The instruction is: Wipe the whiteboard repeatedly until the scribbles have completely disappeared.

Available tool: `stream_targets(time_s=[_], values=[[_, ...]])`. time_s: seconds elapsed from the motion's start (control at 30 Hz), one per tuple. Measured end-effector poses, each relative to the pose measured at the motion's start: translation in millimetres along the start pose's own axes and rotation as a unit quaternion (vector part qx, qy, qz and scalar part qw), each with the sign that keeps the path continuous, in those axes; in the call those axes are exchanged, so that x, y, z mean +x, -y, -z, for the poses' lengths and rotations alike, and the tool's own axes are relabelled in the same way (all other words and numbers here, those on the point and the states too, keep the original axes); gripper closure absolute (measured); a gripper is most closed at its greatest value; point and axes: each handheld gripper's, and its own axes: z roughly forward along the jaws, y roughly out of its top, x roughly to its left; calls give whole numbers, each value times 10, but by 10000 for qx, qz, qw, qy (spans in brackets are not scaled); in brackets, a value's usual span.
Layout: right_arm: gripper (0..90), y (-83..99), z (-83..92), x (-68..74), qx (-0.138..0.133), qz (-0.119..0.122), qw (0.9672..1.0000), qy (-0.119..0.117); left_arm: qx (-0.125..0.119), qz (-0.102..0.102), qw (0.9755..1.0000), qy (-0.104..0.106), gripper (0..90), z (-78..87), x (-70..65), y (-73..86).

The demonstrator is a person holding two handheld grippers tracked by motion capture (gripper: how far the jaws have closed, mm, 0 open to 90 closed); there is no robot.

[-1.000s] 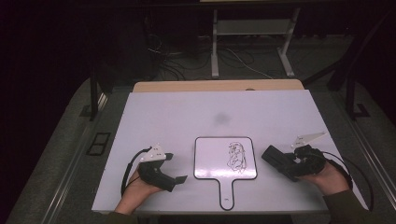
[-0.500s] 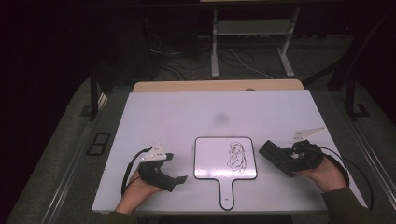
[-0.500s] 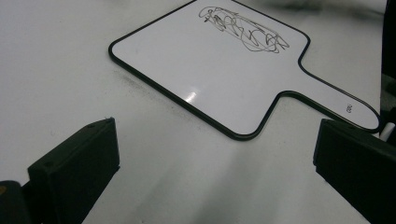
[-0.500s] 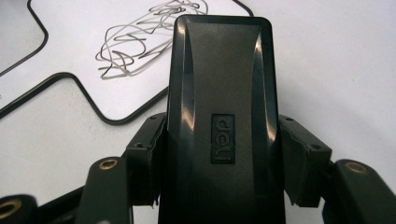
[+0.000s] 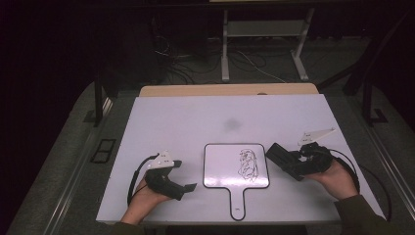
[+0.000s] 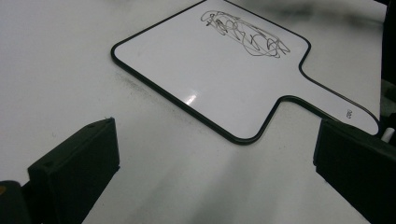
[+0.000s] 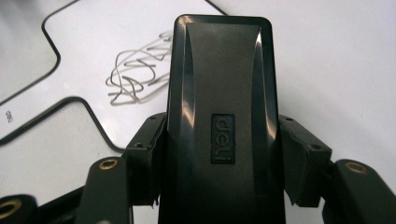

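A broad white rectangular table (image 5: 186, 122) carries a small white paddle-shaped whiteboard with a black rim and a short handle (image 5: 220, 169), lying flat near the table's near edge, its handle pointing toward the person. A tangle of thin dark scribble (image 5: 248, 164) marks the board's right half. To the right of the board, the right gripper (image 5: 280, 157), held in the person's right hand (image 5: 337, 178), pinches a black rectangular plastic eraser stamped "deli" (image 7: 219, 116), its jaws pressed against the eraser's two long sides. The eraser's far end hangs at the board's right edge, just beside the scribble; whether it touches the board cannot be told. To the left of the board, the left gripper (image 5: 188, 187) rests low over the bare table in the person's left hand (image 5: 147, 196), its jaws spread wide with nothing between them and aimed toward the board's handle.
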Motion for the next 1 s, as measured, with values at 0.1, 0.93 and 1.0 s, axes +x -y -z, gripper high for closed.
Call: stream_targets(time_s=[0.1, 0.93, 1.0], values=[[385, -62, -15, -11, -29, 30, 10000, -10, -2, 14, 10000, 2, 0, 1, 5, -1], [384, -413, -290, -61, -28, 184, 9998, -116, 17, -7, 10000, -49, 0, -2, -16, 4], [385, -473, -306, -62, -44, 204, 9997, -93, -26, 12, 10000, -38, 0, -9, -17, -12]])
